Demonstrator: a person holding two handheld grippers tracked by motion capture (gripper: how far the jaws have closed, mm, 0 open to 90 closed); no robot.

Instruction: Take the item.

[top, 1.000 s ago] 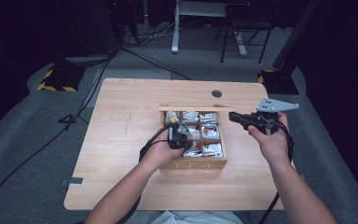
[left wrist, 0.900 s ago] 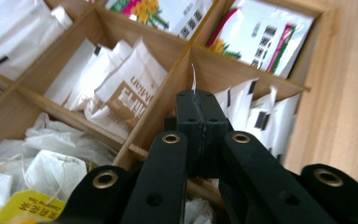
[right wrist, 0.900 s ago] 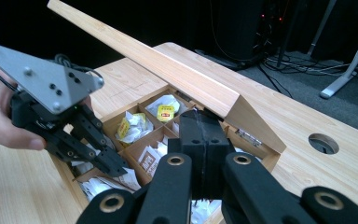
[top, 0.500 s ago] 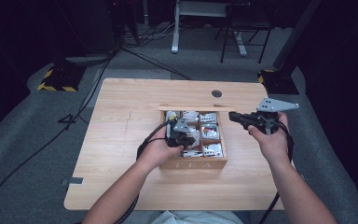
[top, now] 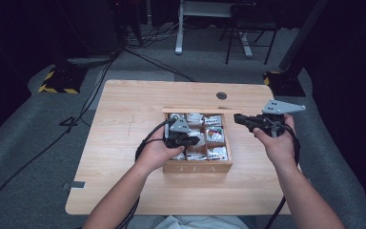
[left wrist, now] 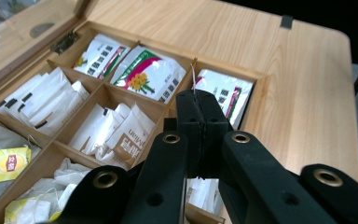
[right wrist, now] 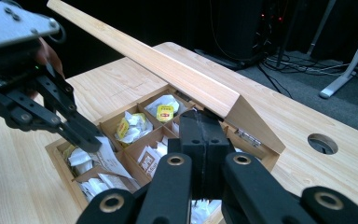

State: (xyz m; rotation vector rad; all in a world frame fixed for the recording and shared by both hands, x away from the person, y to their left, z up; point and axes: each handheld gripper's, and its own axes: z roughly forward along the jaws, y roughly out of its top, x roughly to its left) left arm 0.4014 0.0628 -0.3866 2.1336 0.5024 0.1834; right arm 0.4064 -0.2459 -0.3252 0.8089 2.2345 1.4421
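Note:
A wooden tea box stands on the table with its lid raised. Its compartments hold tea sachets. My left gripper hovers over the box's left-middle compartments, jaws shut. In the right gripper view the left gripper pinches a white sachet that hangs above the box. A thin white edge sticks up between the left gripper's tips. My right gripper is at the lid's right end. Its jaws are shut, with the tips right under the lid edge.
The light wooden table has a round cable hole behind the box. A green and pink sachet and yellow-tagged bags lie in other compartments. Cables, desk legs and a chair stand on the grey floor beyond.
My left gripper has risen a little above the box with the sachet between its tips. The right gripper and the lid have stayed where they were.

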